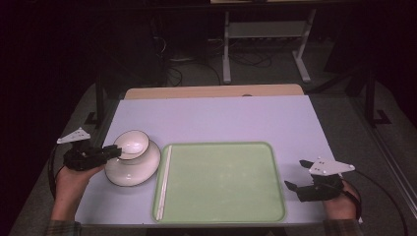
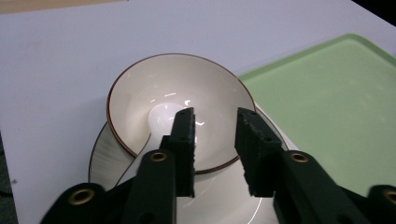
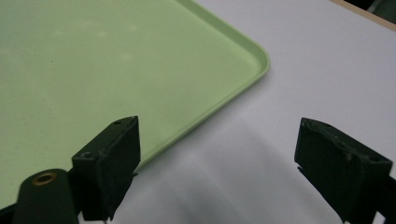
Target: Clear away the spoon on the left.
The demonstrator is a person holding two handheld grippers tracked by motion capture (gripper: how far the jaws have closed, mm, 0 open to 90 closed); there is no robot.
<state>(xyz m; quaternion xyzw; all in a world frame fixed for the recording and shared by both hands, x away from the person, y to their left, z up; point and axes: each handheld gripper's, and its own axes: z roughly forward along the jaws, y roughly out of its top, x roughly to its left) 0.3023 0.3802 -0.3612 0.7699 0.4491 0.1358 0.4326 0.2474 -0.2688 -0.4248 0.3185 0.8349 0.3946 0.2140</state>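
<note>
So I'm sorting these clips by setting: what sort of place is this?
Probably a lab or workshop set up for recording: a work table with a green tray, loose cables on the floor behind, and metal frame legs.

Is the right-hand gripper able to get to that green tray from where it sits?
Probably yes: the right gripper rests open just beside the green tray, with bare table between its jaws and nothing blocking the rim.

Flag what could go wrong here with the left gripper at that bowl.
1. The bowl sits tilted on the plate; a nudge from the left gripper, whose open jaws straddle its rim, could slide or tip it.
2. The plate lies close beside the green tray; dragging could knock it against that edge.
</note>
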